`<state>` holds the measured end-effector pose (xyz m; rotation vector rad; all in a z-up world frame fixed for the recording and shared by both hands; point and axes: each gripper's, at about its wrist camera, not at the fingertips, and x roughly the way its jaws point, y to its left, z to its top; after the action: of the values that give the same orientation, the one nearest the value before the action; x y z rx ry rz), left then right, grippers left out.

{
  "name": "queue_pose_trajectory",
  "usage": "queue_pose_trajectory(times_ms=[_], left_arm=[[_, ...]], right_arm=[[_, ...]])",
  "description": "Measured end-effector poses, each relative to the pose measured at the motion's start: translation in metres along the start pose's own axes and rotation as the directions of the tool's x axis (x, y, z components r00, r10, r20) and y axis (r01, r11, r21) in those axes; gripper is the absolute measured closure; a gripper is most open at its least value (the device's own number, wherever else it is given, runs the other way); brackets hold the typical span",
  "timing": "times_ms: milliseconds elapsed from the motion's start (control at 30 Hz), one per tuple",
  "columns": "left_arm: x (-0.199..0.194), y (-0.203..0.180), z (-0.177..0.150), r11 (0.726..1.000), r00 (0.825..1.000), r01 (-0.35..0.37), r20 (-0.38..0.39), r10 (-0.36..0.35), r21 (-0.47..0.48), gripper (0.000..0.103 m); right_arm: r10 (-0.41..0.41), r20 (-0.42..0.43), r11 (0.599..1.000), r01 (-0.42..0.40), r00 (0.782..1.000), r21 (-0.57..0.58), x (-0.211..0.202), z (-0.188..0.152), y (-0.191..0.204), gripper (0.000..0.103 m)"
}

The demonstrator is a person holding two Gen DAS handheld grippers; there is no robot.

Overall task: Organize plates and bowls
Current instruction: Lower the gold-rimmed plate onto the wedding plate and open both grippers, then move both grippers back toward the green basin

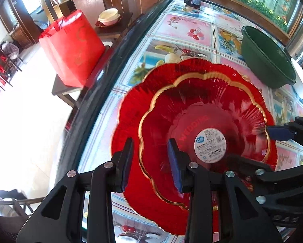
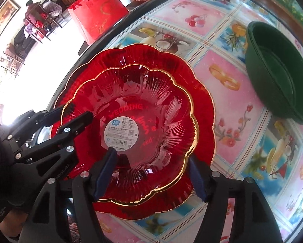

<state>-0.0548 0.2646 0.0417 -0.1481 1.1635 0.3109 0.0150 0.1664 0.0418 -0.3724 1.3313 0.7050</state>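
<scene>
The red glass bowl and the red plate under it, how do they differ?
The red glass bowl is smaller and deeper; the red plate is wider and flatter, its edge showing all round the bowl. The bowl sits on the plate, while the plate rests on the table. The bowl carries a round white sticker; none is visible on the plate. Both are red, ribbed, scalloped and gold-rimmed.

Strong daylight pours in from the left of both views, burning the floor [image 1: 24,125] out to flat white. The glossy tablecloth [image 2: 228,64] shows soft sheen, and the red glass bowl [image 2: 143,121] glints with small highlights. Fisheye bending curves the table edge [image 1: 103,77], and the corners fall black. Focus is fairly sharp at centre, softer and smeared toward the rims.
</scene>
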Motion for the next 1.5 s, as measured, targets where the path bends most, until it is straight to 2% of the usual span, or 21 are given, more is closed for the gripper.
queue_pose_trajectory(times_ms=[100,200,400,467,500,600,733,900,967,1133,1500], left_arm=[[-0.009,0.002,0.003,1.000,1.000,-0.012,0.029,0.012,0.005,0.067],[-0.018,0.006,0.004,1.000,0.999,-0.004,0.047,0.004,0.000,0.064],[-0.027,0.006,0.007,1.000,0.997,-0.003,0.072,0.004,-0.008,0.053],[-0.030,0.005,0.008,1.000,0.997,0.000,0.076,0.001,-0.012,0.043],[-0.032,0.003,0.009,1.000,0.997,0.002,0.082,-0.001,-0.013,0.042],[-0.038,-0.004,0.012,1.000,0.995,0.012,0.098,-0.011,-0.005,0.041],[-0.046,-0.013,0.017,0.999,0.993,0.035,0.112,-0.034,0.000,0.041],[-0.057,-0.036,0.029,0.997,0.988,0.070,0.138,-0.073,0.023,0.040],[-0.060,-0.047,0.033,0.996,0.985,0.084,0.146,-0.089,0.040,0.036],[-0.067,-0.079,0.044,0.989,0.978,0.118,0.165,-0.130,0.085,0.035],[-0.071,-0.155,0.060,0.967,0.966,0.180,0.153,-0.208,0.183,0.035]], right_arm=[[-0.031,-0.015,0.999,0.031,0.999,-0.026,0.008,0.004,0.005,0.032],[-0.025,-0.009,1.000,0.025,1.000,-0.011,0.008,0.004,0.002,0.028],[-0.025,0.012,1.000,0.025,1.000,-0.012,0.002,0.002,0.002,0.027],[-0.031,0.029,0.999,0.032,0.999,-0.004,-0.004,-0.002,-0.001,0.026],[-0.030,0.037,1.000,0.030,0.999,0.003,-0.006,-0.004,-0.002,0.026],[0.000,0.075,1.000,-0.002,0.997,0.031,-0.019,-0.011,-0.013,0.026],[-0.020,0.123,0.998,0.013,0.992,0.059,-0.036,-0.019,-0.018,0.025],[-0.027,0.178,0.990,0.001,0.984,0.143,-0.059,-0.032,-0.046,0.025],[-0.038,0.193,0.986,0.005,0.980,0.169,-0.065,-0.033,-0.055,0.024],[-0.074,0.209,0.968,0.020,0.975,0.251,-0.077,-0.046,-0.089,0.024],[-0.138,0.220,0.921,0.043,0.966,0.387,-0.101,-0.082,-0.157,0.024]])
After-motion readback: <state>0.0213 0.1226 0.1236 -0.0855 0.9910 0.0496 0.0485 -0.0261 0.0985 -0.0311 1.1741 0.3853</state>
